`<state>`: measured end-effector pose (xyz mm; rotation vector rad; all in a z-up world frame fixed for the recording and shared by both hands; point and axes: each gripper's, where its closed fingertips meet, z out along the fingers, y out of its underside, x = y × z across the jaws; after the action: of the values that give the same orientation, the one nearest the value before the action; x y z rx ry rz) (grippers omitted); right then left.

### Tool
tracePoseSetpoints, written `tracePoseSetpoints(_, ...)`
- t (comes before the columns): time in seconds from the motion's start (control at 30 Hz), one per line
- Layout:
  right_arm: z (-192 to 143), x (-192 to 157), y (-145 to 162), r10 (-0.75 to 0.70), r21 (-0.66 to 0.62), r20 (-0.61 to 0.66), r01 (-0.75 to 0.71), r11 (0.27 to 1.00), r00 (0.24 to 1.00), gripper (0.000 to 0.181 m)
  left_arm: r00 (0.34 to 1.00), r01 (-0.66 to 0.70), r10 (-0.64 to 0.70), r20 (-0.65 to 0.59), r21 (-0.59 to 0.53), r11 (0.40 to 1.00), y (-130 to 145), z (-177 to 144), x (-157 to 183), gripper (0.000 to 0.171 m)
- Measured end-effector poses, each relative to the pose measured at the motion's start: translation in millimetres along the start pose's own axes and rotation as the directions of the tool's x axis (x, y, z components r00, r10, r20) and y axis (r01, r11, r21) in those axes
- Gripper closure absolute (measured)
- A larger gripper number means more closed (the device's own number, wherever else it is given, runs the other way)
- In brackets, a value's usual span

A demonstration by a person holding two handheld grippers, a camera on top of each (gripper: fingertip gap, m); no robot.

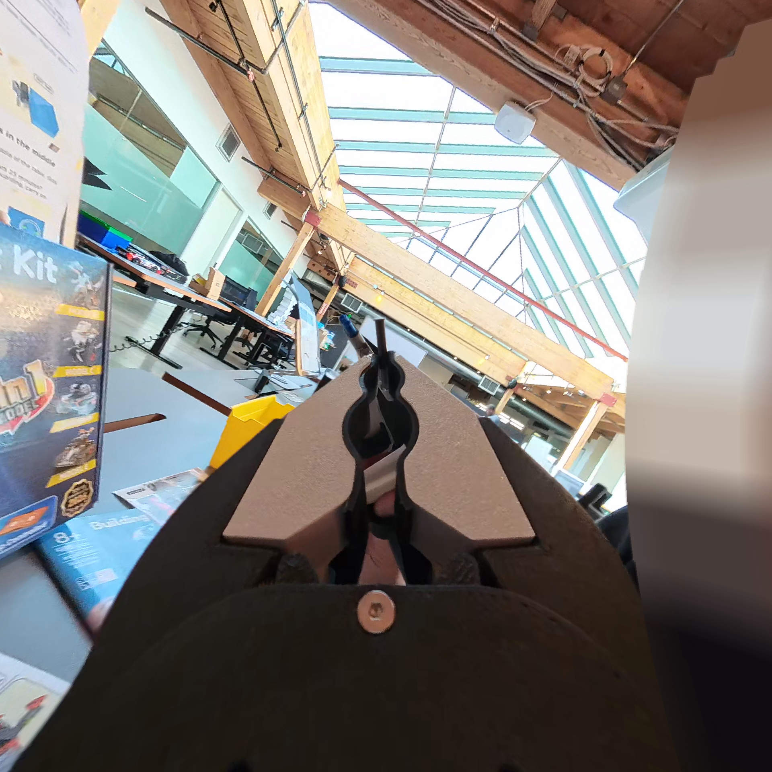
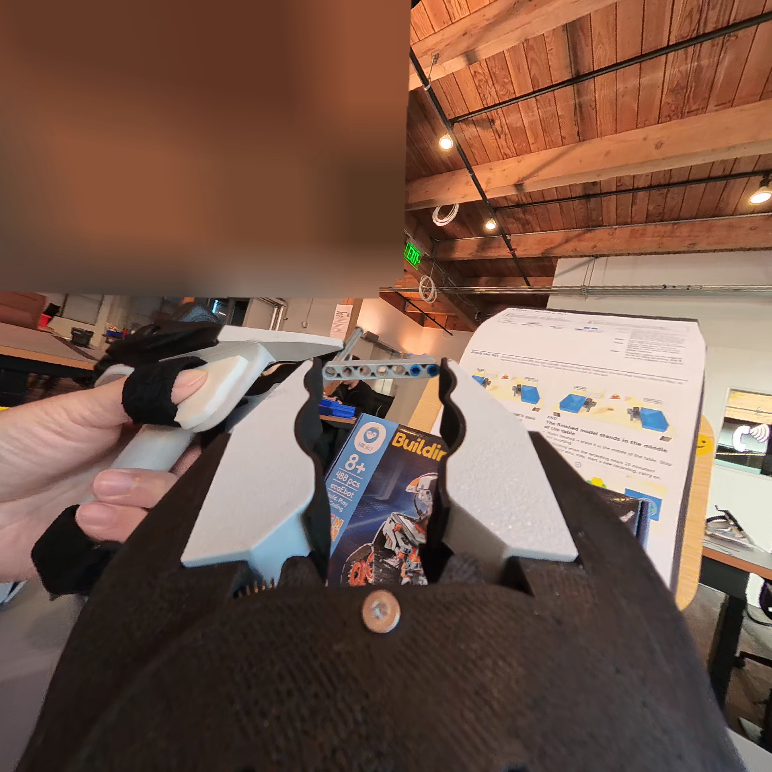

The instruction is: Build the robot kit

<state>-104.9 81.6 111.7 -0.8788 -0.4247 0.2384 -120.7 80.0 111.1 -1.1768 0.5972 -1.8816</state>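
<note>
My left gripper point(image 1: 378, 360) is shut on a small building-toy assembly: a thin black rod point(image 1: 379, 336) and a grey piece with a blue end point(image 1: 350, 332) stick out past its tips. In the right wrist view the left gripper point(image 2: 292, 351) comes in from the left, held by a person's hand point(image 2: 62, 451). A grey holed beam point(image 2: 378, 370) with blue pins at its right end hangs off it. The beam lies level between the fingertips of my right gripper point(image 2: 378, 369), whose jaws stand wide apart. I cannot tell if the beam touches them.
A dark blue kit box point(image 2: 376, 480) stands just behind the right gripper, and also shows in the left wrist view point(image 1: 50, 376). A white instruction board point(image 2: 585, 417) stands behind it. A yellow bin point(image 1: 250, 422), a booklet point(image 1: 163, 493) and a light blue box point(image 1: 96, 555) lie on the grey table point(image 1: 138, 401). The grippers are tip to tip, or close to it.
</note>
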Motion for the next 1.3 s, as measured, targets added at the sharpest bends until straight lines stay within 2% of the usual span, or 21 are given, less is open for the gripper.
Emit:
tracePoseSetpoints(0.23,-1,2,-6,-0.154,0.011,-0.055,0.155,0.988,0.987,0.128,0.992,0.125,-0.125,-0.019,0.048,0.991,2,3,0,0.170)
tracePoseSetpoints(0.4,-2,0,-16,-0.265,0.018,-0.078,0.267,0.964,0.961,0.127,0.972,0.229,-0.222,-0.079,0.098,0.969,0,4,6,0.170)
tracePoseSetpoints(0.5,-2,-2,-25,-0.352,0.021,-0.102,0.355,0.934,0.931,0.127,0.981,0.188,-0.176,-0.088,0.154,0.970,-2,5,11,0.170)
tracePoseSetpoints(0.6,-2,-5,-35,-0.395,0.034,-0.126,0.402,0.915,0.910,0.127,0.998,0.050,-0.040,-0.052,0.200,0.978,-5,6,22,0.170)
tracePoseSetpoints(0.77,-1,-11,-46,-0.296,0.062,-0.149,0.307,0.950,0.944,0.127,0.986,-0.165,0.160,0.041,0.261,0.951,-9,4,39,0.170)
tracePoseSetpoints(0.93,0,-17,-56,-0.258,0.083,-0.146,0.272,0.959,0.955,0.127,0.973,-0.232,0.221,0.070,0.300,0.925,-12,2,51,0.170)
tracePoseSetpoints(1.1,2,-15,-54,-0.117,0.087,-0.139,0.130,0.988,0.983,0.127,0.942,-0.336,0.317,0.113,0.256,0.906,-9,4,53,0.171)
tracePoseSetpoints(1.3,1,-11,-53,-0.151,0.084,-0.119,0.161,0.983,0.981,0.128,0.975,-0.221,0.217,0.043,0.244,0.944,-8,6,50,0.170)
